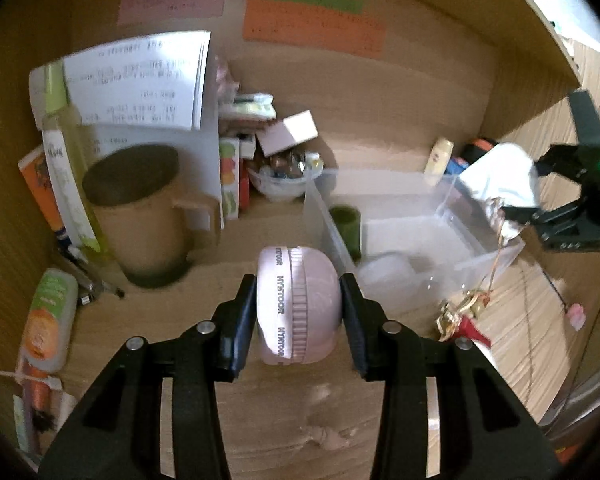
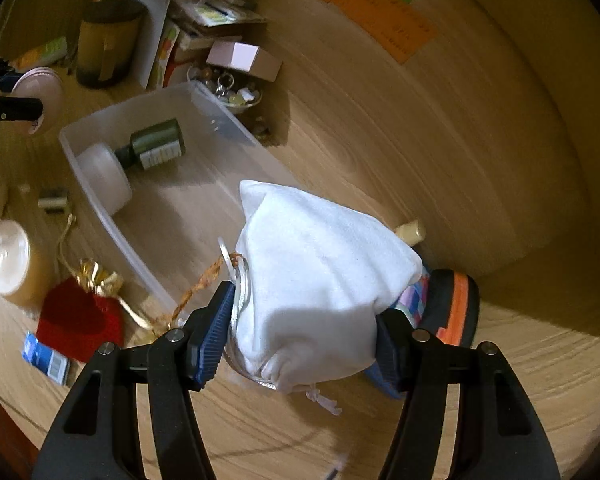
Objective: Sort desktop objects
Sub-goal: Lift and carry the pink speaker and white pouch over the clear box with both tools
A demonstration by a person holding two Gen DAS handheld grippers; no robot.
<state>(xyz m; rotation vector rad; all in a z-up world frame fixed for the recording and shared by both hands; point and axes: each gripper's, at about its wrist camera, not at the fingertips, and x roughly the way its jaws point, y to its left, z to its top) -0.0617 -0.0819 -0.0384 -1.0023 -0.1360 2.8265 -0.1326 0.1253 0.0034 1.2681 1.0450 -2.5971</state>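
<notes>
While both grippers carry loads above the wooden counter (image 2: pixel 380 140), the clear plastic storage bin (image 2: pixel 85 176) lies at ten o'clock in the right wrist view, already holding a dark green bottle (image 2: pixel 156 145) and a round white jar (image 2: pixel 106 178). It looks like a light, thin-walled bin that would slide if bumped.

At the centre of that view, the right gripper (image 2: pixel 304 334) is clamped on a soft white fabric drawstring pouch (image 2: pixel 320 276), apparently just beyond the bin's near end. I judge it limp and light: it sags and could slip, so gripping near the gathered neck suits it best.

Seen from the left wrist, the left gripper (image 1: pixel 298 316) grasps a small rounded pink plastic gadget with a printed white band (image 1: pixel 300 300) at centre, clear of the counter. Its hard, smooth shell seems slippery, so its flat sides are the best hold.
</notes>
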